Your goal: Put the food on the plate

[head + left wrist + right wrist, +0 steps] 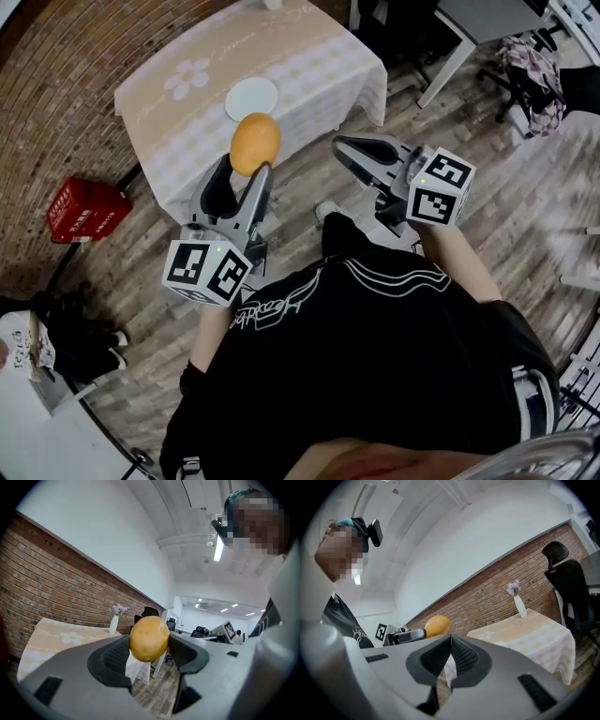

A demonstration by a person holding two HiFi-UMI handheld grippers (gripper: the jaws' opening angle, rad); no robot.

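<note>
A round orange-yellow fruit point(255, 142) is held up in the air by my left gripper point(242, 173), whose jaws are shut on it. In the left gripper view the fruit point(149, 638) sits between the two dark pads. A small white plate point(251, 98) lies on the cloth-covered table point(319, 66) ahead, beyond the fruit. My right gripper point(354, 150) hovers to the right, short of the table, with its jaws shut and nothing between them point(450, 654). The right gripper view also shows the fruit point(437, 625) off to its left.
A red crate point(86, 210) stands on the wooden floor at the left, by the brick wall. A white vase with flowers point(517, 603) stands at the table's far side. Office chairs point(569, 592) and desks stand to the right. A white table leg point(448, 66) slants beyond the cloth table.
</note>
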